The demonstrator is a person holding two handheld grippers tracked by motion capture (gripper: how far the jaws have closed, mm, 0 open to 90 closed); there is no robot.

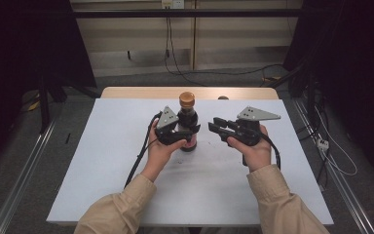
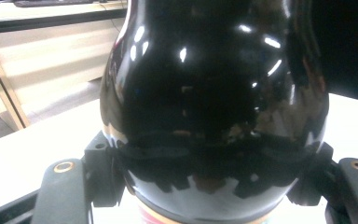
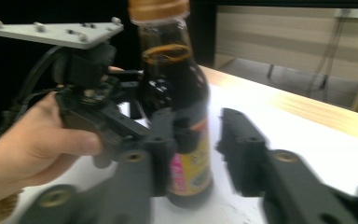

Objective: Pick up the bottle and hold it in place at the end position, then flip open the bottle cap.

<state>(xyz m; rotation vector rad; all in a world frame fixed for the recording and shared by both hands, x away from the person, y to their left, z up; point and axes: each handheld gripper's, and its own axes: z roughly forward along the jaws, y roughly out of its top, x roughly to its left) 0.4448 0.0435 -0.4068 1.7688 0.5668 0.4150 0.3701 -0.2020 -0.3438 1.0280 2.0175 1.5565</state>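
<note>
Left claw (image 1: 187, 130) coming in level, clamping the dark bottle (image 1: 187, 122) standing upright on the worktop (image 1: 126, 146), cap up. Right claw (image 1: 216, 126) hovering beside it, gaping open, gripping nothing.

The high view is evenly lit from above: the white tabletop (image 1: 126, 161) is bright, while the room on both sides falls into near black. Shadows under the hands are soft and faint. In the left gripper view, the dark bottle (image 2: 214, 93) between the jaws of the left claw (image 2: 214, 186) carries small white glare spots and mirrored reflections, and it is slightly soft at such close range. The right gripper view is smeared by motion blur; the jaws of the right claw (image 3: 200, 154) are out of focus, and the background beyond is pale and washed.
</note>
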